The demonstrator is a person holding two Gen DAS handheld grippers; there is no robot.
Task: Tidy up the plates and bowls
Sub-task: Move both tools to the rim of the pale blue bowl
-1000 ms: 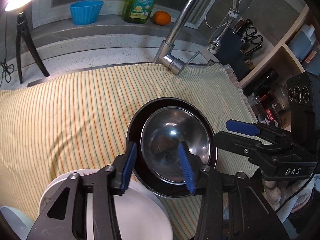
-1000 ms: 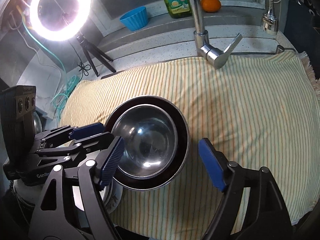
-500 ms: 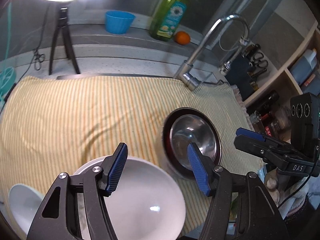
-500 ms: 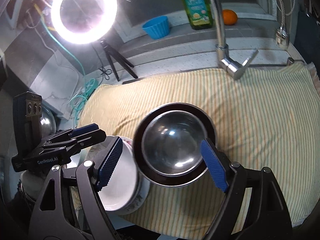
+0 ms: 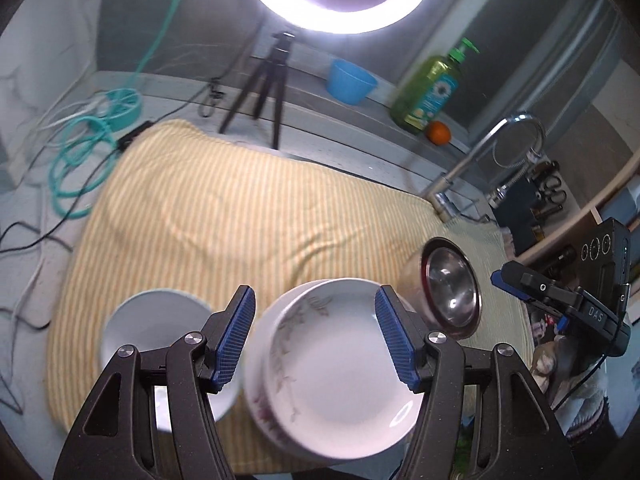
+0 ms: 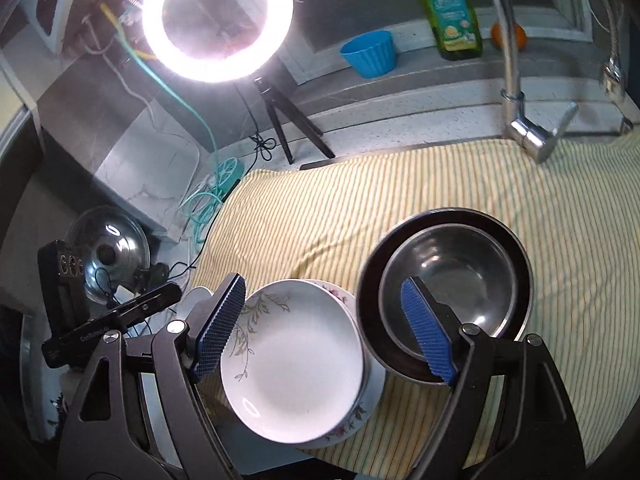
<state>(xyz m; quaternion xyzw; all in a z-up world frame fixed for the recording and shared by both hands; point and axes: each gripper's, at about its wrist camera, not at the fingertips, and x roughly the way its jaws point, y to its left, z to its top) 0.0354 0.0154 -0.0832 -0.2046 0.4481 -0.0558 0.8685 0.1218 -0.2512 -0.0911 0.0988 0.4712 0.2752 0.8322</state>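
A yellow striped cloth point(image 6: 400, 216) covers the worktop point(image 6: 400, 120) below a window ledge. At its near edge a white flowered bowl point(image 6: 292, 360) sits on a floral plate point(image 6: 370, 392); just right of them a steel bowl point(image 6: 456, 280) nests inside a dark bowl point(image 6: 516, 240). A plain white bowl point(image 5: 156, 320) stands left of the stack. The left tongs point(image 5: 316, 340) hang apart above the flowered bowl, having just been opening, nothing between the pads. The right tongs point(image 6: 324, 332) hang wide apart, empty too. Behind stand a ring light point(image 6: 218, 20), blue cup point(image 6: 370, 54), soap bottle point(image 6: 450, 12), orange point(image 5: 438, 133) and tap point(image 6: 520, 116).
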